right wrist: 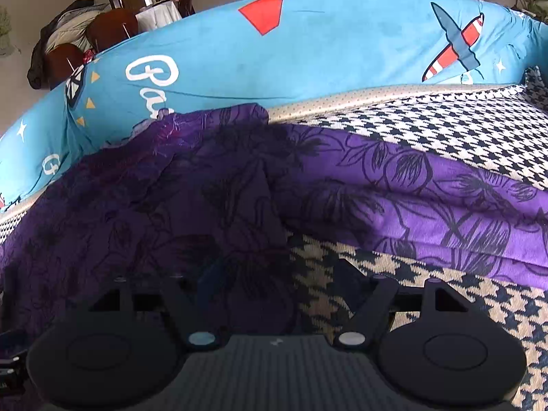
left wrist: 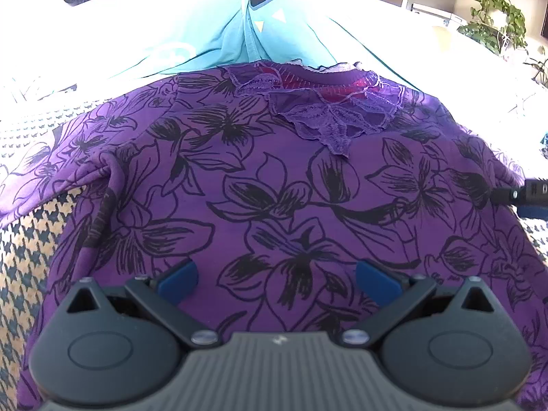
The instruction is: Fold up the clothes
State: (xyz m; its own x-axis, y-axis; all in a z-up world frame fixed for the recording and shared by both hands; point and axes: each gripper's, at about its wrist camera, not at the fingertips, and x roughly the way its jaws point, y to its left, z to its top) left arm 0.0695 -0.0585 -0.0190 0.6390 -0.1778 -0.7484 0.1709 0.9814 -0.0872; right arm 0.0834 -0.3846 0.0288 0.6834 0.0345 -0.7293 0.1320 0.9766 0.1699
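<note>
left claw [left wrist: 276,275] spread over purple top [left wrist: 260,185] | right claw [right wrist: 274,284] spread at its edge

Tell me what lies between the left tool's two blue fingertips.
Only the purple flowered top lies spread flat between the left tool's open fingertips; the left wrist view shows it.

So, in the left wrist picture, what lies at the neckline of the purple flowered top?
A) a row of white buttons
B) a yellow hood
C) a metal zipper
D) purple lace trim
D: purple lace trim edges the neck opening of the purple flowered top, with no buttons, zipper or hood in sight.
</note>
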